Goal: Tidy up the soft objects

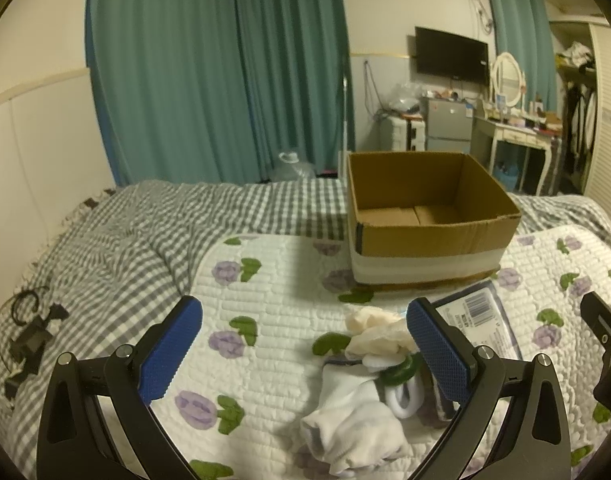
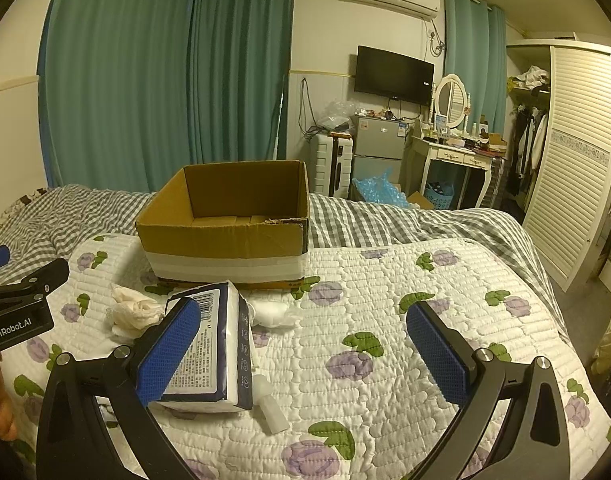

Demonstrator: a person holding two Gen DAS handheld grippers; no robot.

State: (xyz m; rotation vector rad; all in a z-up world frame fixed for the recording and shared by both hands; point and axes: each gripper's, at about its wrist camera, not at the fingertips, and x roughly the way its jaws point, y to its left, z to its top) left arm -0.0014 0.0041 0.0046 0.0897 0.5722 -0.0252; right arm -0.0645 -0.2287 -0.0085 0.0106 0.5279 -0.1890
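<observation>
A bed with a gray checked cover and a white quilt (image 2: 385,280) printed with purple flowers fills the room in front of you, teal curtains (image 1: 209,68) behind it. Your left tongs (image 1: 304,350) stand wide open with nothing between the blue pads; just inside the right pad lie white socks (image 1: 353,428) and a crumpled cream cloth (image 1: 375,332). Straight ahead of them, beyond the cloth, the cardboard box (image 1: 429,216) sits open on the quilt. Your right tongs (image 2: 303,354) are open too — the tissue pack (image 2: 215,344) lies against the inner face of the left pad, flat on the quilt, not clamped. Ahead of that pack rests a white wad (image 2: 273,314), and to its left the same cream cloth (image 2: 135,312) — the box (image 2: 225,220) stands just past both.
</observation>
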